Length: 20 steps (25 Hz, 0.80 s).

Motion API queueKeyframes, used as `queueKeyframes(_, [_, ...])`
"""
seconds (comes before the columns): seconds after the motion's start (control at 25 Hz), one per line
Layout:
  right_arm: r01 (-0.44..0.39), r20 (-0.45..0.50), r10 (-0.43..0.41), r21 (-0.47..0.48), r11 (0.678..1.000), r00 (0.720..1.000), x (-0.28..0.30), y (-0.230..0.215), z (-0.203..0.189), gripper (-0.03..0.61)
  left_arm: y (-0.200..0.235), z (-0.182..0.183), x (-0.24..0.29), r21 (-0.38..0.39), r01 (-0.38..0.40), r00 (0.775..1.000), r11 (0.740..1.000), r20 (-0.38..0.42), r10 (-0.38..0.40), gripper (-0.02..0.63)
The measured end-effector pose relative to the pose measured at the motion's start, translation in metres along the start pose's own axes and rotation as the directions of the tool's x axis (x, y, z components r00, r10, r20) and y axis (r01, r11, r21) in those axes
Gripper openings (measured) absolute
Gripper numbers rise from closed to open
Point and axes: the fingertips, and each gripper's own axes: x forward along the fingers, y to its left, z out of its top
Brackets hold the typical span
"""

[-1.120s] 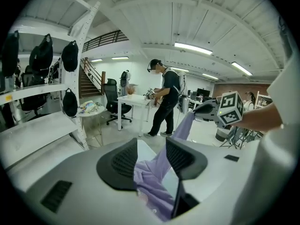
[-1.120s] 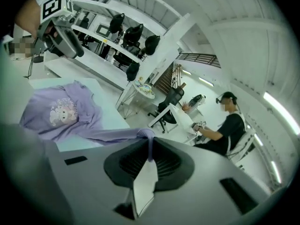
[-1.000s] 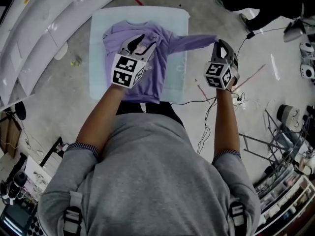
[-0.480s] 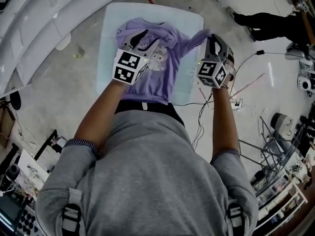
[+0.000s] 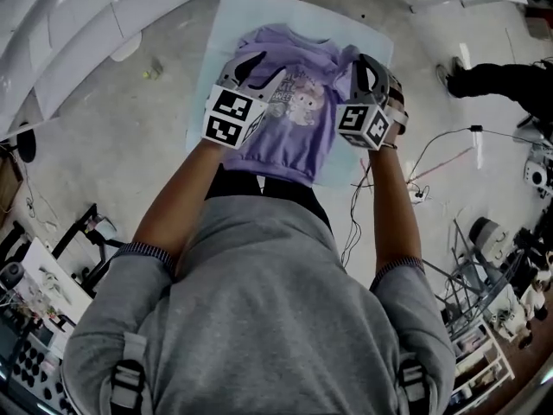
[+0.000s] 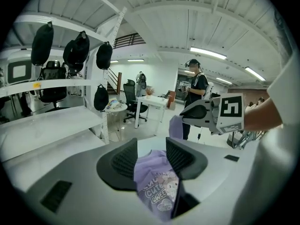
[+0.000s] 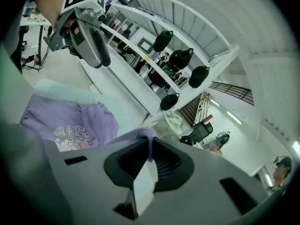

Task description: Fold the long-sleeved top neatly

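On the floor [image 5: 130,145] in the head view, a pale mat [image 5: 226,33] carries the purple long-sleeved top [image 5: 298,119], printed front up and hem toward the person. The left gripper [image 5: 251,66] hangs over the top's left half. The right gripper [image 5: 366,69] sits at the top's right shoulder, with the sleeve [image 5: 344,56] bunched up against it.

In the left gripper view, the fingers [image 6: 123,161] stand well apart. The top's printed front shows through the gap between them, and neither pad presses on the cloth. Opposite, the right gripper has a flap of purple sleeve hanging from its tip.

In the right gripper view, the jaws are closed on a thin fold of the sleeve, which runs off to the left toward the rest of the top on the mat. The left gripper hovers above it.
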Motion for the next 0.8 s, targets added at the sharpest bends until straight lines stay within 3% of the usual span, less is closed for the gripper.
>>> queueKeyframes(0.36, [-0.133, 0.043, 0.135, -0.053, 0.99, 0.99, 0.066, 0.079, 0.035, 0.04, 0.046, -0.037, -0.007, -0.059, -0.06, 0.997, 0.996, -0.046, 0.057, 0.213])
queueKeyframes(0.8, [-0.24, 0.004, 0.24, -0.053, 0.969, 0.971, 0.139, 0.19, 0.061, 0.041, 0.089, -0.097, -0.027, -0.119, -0.089, 0.989, 0.989, -0.13, 0.074, 0.212])
